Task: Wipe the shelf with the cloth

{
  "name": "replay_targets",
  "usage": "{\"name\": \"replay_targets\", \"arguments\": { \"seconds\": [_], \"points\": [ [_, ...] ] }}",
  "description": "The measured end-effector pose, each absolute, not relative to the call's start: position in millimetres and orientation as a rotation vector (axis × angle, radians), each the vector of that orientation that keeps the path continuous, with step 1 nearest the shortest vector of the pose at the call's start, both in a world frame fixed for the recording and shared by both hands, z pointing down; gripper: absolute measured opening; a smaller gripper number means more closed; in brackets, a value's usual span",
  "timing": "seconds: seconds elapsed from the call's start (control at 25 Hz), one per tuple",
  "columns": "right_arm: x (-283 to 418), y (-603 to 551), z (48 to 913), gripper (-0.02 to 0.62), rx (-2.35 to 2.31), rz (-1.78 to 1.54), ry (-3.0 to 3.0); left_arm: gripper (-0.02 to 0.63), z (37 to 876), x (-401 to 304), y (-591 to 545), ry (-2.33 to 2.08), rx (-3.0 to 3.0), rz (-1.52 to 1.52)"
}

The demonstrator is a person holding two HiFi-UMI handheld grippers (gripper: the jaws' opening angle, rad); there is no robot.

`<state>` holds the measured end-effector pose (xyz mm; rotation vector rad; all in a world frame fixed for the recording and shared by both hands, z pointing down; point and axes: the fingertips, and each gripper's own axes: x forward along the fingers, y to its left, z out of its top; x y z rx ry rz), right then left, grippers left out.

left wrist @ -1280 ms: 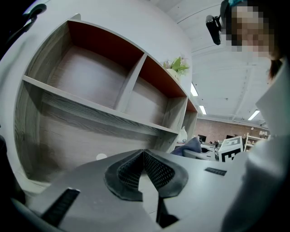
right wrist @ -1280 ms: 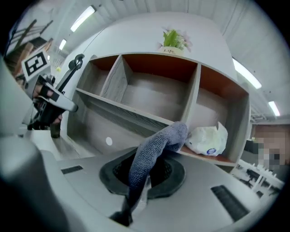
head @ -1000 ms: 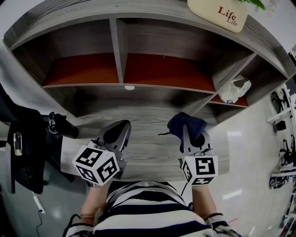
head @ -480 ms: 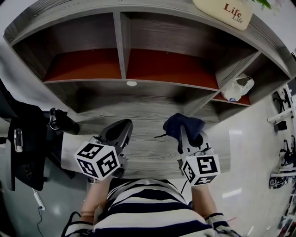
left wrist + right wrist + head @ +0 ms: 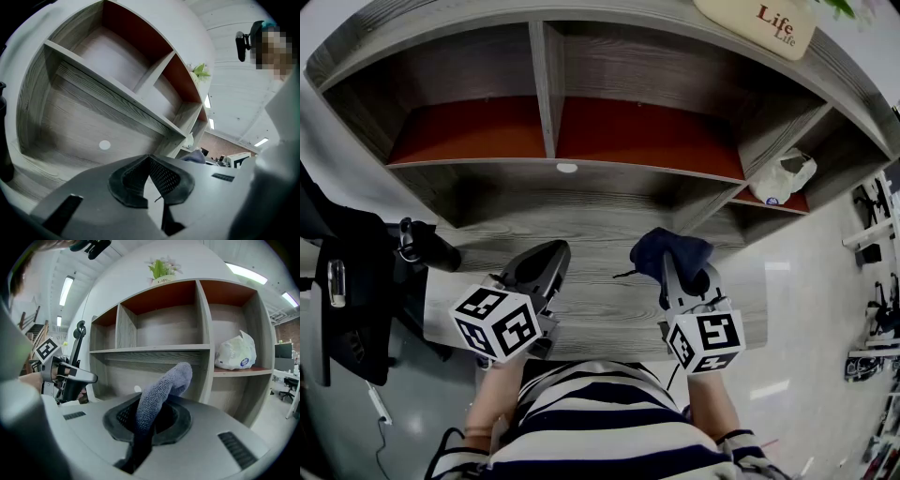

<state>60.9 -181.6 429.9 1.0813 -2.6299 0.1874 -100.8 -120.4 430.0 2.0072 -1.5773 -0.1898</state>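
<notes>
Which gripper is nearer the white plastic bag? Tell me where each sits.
Right. The right gripper, shut on the cloth, is over the bottom board, down-left of the white plastic bag in head view. The left gripper is further left, beyond it.

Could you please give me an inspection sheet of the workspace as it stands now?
surface: grey wood-grain shelf, red back panels.
job's things: dark blue cloth, bunched in the right gripper's jaws.
clutter: white plastic bag in the right compartment; plant pot on top.
grippers: left gripper shut, empty; right gripper shut on the cloth.
cables: thin lead below the right gripper.
surroundings: pale floor; office chair at right.
</notes>
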Motion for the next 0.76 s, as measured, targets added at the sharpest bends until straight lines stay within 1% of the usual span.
{"name": "replay_targets", "arguments": {
  "seconds": [0.76],
  "points": [
    [51.2,-178.4,430.2,0.044,1.026,0.2,-2.643,0.015,430.0,-109.2,-112.8,-1.606,1.978,-0.168]
  ]
}}
